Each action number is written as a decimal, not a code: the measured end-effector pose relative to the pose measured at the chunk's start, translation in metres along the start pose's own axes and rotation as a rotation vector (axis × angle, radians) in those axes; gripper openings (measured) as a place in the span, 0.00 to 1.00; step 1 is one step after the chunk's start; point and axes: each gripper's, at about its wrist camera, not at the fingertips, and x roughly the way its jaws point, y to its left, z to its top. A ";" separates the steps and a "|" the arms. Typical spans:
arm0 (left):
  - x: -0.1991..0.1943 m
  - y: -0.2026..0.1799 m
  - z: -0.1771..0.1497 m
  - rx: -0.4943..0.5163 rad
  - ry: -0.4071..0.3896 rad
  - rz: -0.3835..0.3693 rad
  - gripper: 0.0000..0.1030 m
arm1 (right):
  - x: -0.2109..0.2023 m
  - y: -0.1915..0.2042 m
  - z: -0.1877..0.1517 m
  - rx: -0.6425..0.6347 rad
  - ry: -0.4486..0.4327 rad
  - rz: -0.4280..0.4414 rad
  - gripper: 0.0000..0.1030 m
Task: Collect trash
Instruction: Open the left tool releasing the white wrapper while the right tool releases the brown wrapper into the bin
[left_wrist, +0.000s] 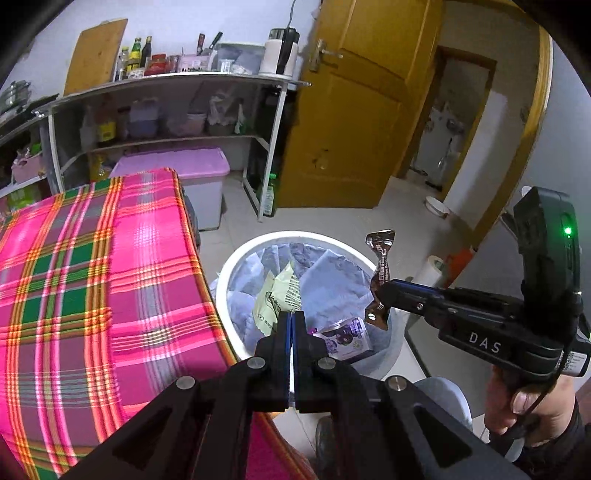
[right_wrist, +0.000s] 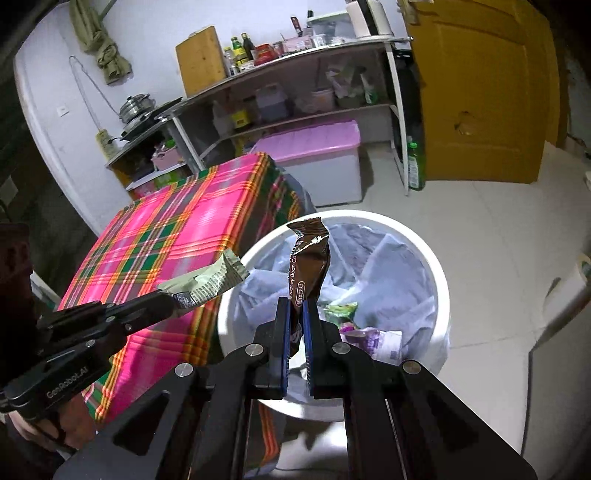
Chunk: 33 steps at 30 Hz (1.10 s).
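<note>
A white trash bin (left_wrist: 236, 258) with a pale liner stands on the floor beside the table; it also shows in the right wrist view (right_wrist: 424, 254). My left gripper (left_wrist: 291, 317) is shut on a pale green wrapper (left_wrist: 275, 295), held over the bin's near side; the wrapper also shows from the side in the right wrist view (right_wrist: 214, 280). My right gripper (right_wrist: 295, 310) is shut on a brown wrapper (right_wrist: 308, 258) and holds it upright above the bin; it also shows in the left wrist view (left_wrist: 380, 273). A purple packet (left_wrist: 345, 338) lies inside the bin.
A table with a pink plaid cloth (left_wrist: 92, 280) sits left of the bin. A metal shelf unit (left_wrist: 166, 107) with bottles and containers stands behind, with a pink-lidded storage box (left_wrist: 192, 173) below. A yellow door (left_wrist: 362, 103) is at the back right.
</note>
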 end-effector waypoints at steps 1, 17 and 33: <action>0.002 -0.001 0.000 0.000 0.005 0.000 0.00 | 0.002 -0.002 0.000 0.004 0.004 -0.001 0.07; 0.065 -0.002 0.003 0.015 0.114 -0.009 0.00 | 0.039 -0.037 -0.008 0.086 0.111 -0.027 0.07; 0.068 -0.003 0.001 0.012 0.116 -0.003 0.02 | 0.026 -0.035 -0.008 0.088 0.074 -0.035 0.29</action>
